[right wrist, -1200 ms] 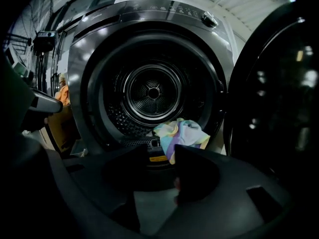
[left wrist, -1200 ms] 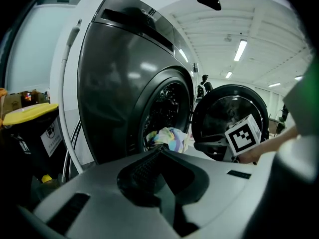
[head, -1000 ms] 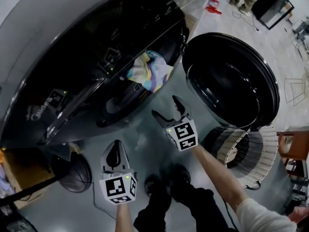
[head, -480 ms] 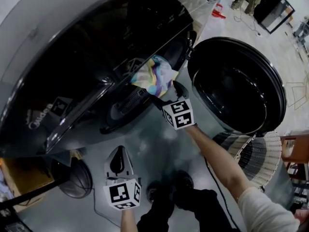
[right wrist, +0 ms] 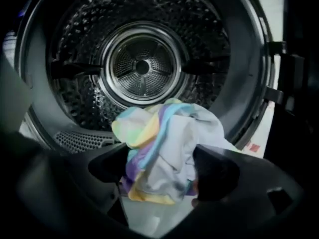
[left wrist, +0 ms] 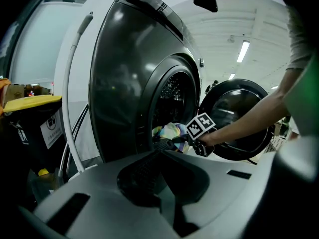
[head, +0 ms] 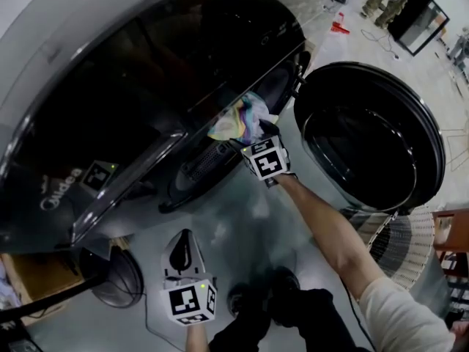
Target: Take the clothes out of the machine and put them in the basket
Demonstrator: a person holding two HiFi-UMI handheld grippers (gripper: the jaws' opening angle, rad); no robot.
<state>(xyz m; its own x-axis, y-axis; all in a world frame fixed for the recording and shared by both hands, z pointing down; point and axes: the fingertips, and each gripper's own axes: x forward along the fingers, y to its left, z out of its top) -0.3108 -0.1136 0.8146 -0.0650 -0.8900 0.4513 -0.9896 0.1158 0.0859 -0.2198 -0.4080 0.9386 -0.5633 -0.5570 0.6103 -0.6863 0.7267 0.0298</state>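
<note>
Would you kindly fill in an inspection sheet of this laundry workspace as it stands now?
Surface: glossy grey floor, reflective.
Job's things: dark front-loading washing machine, its round door swung open; crumpled pastel striped cloth at the drum mouth; white slatted basket on the floor by the door.
Clutter: round black object beside the machine, unclear what.
Grippers: right gripper jaws wide apart, just been closing slightly, cloth between them, not clamped; left gripper shut, empty, held low.
Cables: dark cable on the far floor.
Surroundings: person standing far off.
</note>
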